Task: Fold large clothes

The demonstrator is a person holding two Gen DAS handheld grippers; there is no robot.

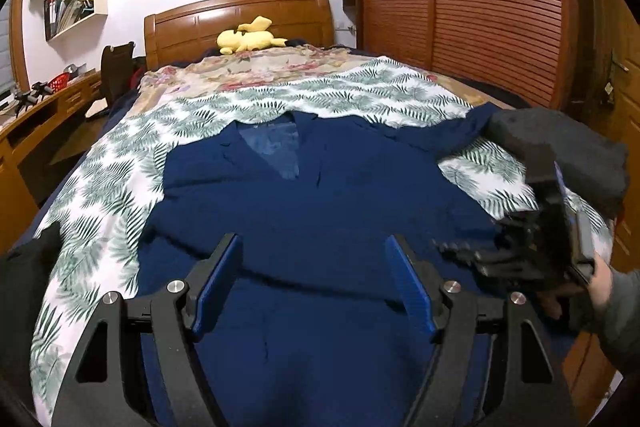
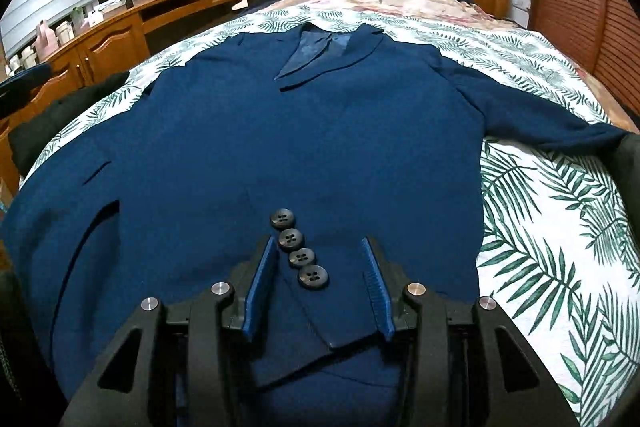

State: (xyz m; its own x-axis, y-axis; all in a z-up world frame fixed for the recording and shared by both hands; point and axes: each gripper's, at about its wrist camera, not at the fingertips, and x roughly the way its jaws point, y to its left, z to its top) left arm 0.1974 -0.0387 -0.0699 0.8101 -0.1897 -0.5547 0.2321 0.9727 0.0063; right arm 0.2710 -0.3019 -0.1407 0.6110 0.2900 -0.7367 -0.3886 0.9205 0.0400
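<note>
Bed (image 2: 560, 227): navy jacket (image 2: 280, 147) flat; both grippers apart, empty.

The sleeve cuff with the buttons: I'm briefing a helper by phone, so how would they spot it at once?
Start at the bed with its leaf-print sheet; a navy jacket lies flat across it. Near its bottom edge, a sleeve cuff is folded over the body, between the open right tongs. It alone carries a row of four dark buttons.

A navy blazer (image 2: 280, 131) is spread flat, front up, across the frame's centre; one sleeve cuff (image 2: 316, 307), four dark buttons, is folded across its lower front.
</note>
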